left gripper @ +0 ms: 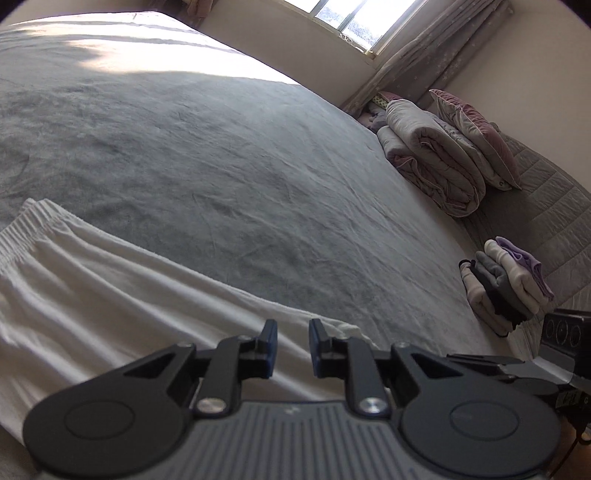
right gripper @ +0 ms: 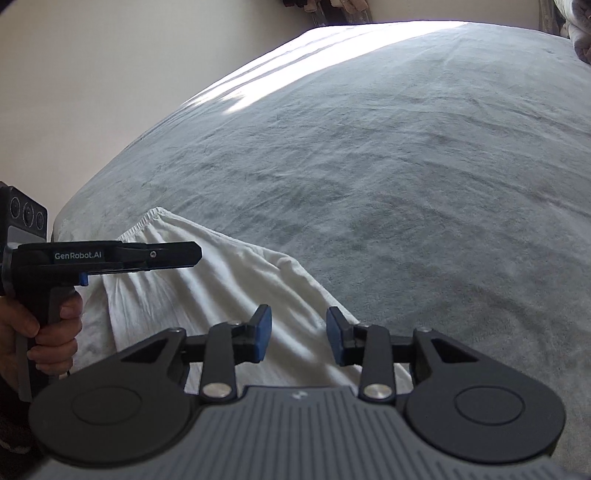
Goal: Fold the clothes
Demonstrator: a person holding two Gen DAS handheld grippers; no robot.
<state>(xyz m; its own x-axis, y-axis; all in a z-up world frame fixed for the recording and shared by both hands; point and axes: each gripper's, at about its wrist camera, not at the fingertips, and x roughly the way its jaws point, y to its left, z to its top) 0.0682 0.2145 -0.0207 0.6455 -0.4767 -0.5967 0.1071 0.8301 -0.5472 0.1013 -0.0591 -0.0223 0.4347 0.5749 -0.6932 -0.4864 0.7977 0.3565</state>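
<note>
Grey bed cover (left gripper: 229, 155), rolled duvet (left gripper: 436, 158), pillow (left gripper: 476, 136), curtain (left gripper: 424, 55), window (left gripper: 354, 14).

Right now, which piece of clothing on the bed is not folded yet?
The white garment with the gathered waistband, spread flat under both jaws. The others sit folded in a stack at the bed's edge.

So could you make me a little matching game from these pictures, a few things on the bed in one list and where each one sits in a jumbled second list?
Things:
1. white garment
2. stack of folded clothes
3. rolled quilt
4. pillow

Places:
A. leaning against the wall, behind the quilt
B. spread flat on the near edge of the bed, under both grippers
C. far corner of the bed, below the curtain
D. right edge of the bed, nearer than the quilt

Pairs: 1-B, 2-D, 3-C, 4-A
</note>
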